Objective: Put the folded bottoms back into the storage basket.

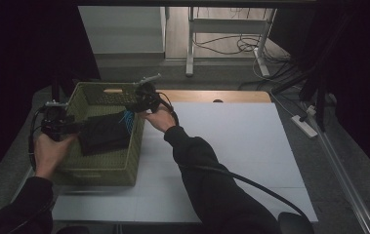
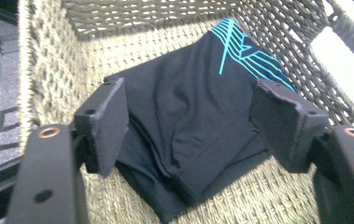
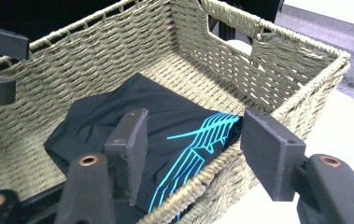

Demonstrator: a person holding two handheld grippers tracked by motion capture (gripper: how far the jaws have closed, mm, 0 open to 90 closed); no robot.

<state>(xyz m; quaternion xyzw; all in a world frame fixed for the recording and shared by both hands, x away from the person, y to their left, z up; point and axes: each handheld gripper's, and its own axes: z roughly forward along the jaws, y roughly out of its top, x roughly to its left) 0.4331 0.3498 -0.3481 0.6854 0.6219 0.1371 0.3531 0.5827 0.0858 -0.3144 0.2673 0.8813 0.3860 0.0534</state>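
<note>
Garment (image 2: 184,116): black, teal-striped — soft, light; pinch a folded edge.
Basket (image 3: 277,51): woven, holds it.
Left hand-held gripper (image 2: 188,126): released.
Right hand-held gripper (image 3: 191,149): released — straddling the rim.

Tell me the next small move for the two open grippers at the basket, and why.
Probably close the left gripper on the black garment. Its jaws stand open on either side of the folded cloth lying in the basket, while the right gripper is open, straddling the basket's rim near the turquoise print, holding nothing.
</note>
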